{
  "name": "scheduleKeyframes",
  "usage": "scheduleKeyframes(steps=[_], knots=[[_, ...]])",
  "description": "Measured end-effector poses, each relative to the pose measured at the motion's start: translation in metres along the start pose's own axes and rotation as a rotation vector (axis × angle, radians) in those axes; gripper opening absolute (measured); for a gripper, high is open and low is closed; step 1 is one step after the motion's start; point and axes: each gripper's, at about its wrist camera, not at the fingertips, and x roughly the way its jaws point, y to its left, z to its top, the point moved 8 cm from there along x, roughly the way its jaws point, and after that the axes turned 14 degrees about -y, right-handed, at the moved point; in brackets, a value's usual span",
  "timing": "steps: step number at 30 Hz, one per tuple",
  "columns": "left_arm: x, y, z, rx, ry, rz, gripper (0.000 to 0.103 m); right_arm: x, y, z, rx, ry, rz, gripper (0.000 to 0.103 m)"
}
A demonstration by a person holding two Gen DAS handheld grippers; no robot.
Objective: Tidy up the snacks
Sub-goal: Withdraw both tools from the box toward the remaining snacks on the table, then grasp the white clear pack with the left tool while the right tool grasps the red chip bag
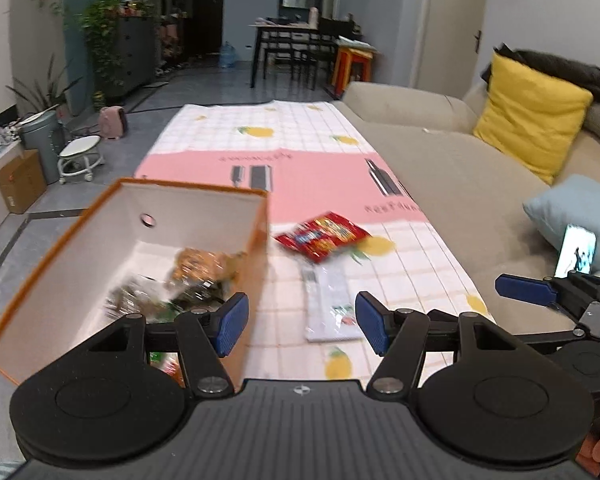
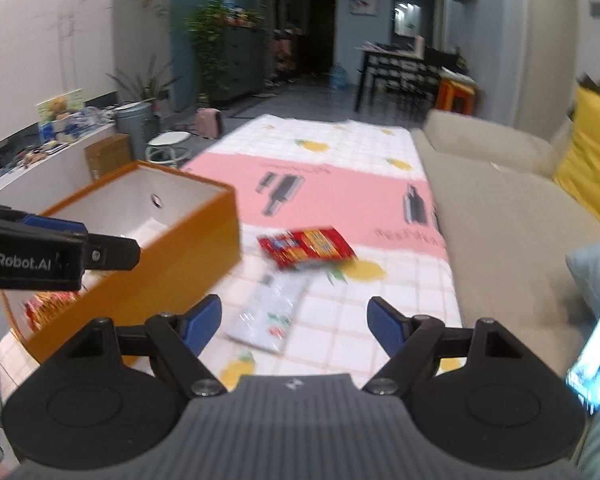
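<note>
Red snack packet [image 1: 323,236], flat glossy foil w/ yellow print, lies on the bench [image 1: 416,248] just right of the orange box [image 1: 256,248]. Clear/white packet [image 1: 330,306], long rectangular, crinkly plastic w/ small red-green print, lies nearer the cameras, its far end touching or just beside the red one; can't tell which.

Box: rigid card, orange outside, smooth white inside, open top, round hole in far wall. Inside are shiny wrapped snacks [image 1: 196,276], blurred, brown/green tones.

Bench cover is a smooth sheet, white grid w/ yellow fruit prints and a pink band.

Left claw [image 1: 302,322] has jaws apart, nothing between; blue ribbed pads, left pad over the box's near corner. Right claw [image 2: 294,322] has jaws apart too, empty, above the clear packet.

Beige fabric sofa [image 1: 460,168] runs along the bench's right side, w/ yellow cushion [image 1: 532,116] and pale blue cushion [image 1: 572,208].
</note>
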Motion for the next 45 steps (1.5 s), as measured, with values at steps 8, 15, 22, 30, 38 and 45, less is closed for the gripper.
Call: scheduleKeyframes(steps=[8,15,22,30,38,45], knots=[[0.018,-0.022,-0.034,-0.015,0.061,-0.003,0.072,0.003,-0.028,-0.034,0.029,0.044,-0.076,0.077],[0.038,-0.023,-0.041,0.003,0.08,0.006,0.071,0.014,-0.033,-0.044,0.031,0.051,-0.082,0.075],[0.073,-0.025,-0.039,-0.009,0.124,-0.018,0.066,0.039,-0.043,-0.045,0.004,0.097,-0.08,0.071],[0.123,-0.033,-0.042,-0.067,0.191,-0.014,0.067,0.073,-0.05,-0.058,-0.068,0.152,-0.046,0.057],[0.17,-0.032,-0.057,-0.033,0.252,0.044,0.073,0.112,-0.062,-0.063,-0.075,0.177,-0.011,0.055],[0.194,-0.024,-0.067,-0.073,0.305,0.077,0.074,0.142,-0.062,-0.061,-0.173,0.146,0.056,0.053]])
